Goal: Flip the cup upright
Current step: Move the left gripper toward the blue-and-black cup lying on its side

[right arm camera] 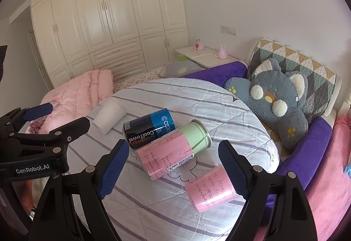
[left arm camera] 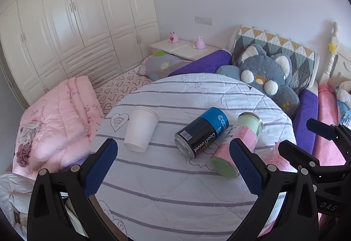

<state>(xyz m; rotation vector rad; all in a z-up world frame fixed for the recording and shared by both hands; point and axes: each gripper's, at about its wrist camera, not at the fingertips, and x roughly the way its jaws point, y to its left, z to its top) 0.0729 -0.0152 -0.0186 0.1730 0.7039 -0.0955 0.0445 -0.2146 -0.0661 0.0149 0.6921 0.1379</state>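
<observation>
Home bedroom: bed (left arm camera: 122, 85) with pink quilt (left arm camera: 59, 118), plush toy (right arm camera: 278, 96), patterned headboard (right arm camera: 296, 61), nightstand (left arm camera: 182, 48), full-height cream wardrobe (right arm camera: 109, 17).

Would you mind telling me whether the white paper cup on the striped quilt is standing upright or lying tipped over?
Tipped over. The white paper cup lies on its side on the striped quilt, its rim pointing away from the camera and its closed base toward it.

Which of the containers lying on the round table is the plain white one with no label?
The white paper cup, lying on its side apart from the others; the blue-black can and pink-papered can both carry print or writing.
</observation>
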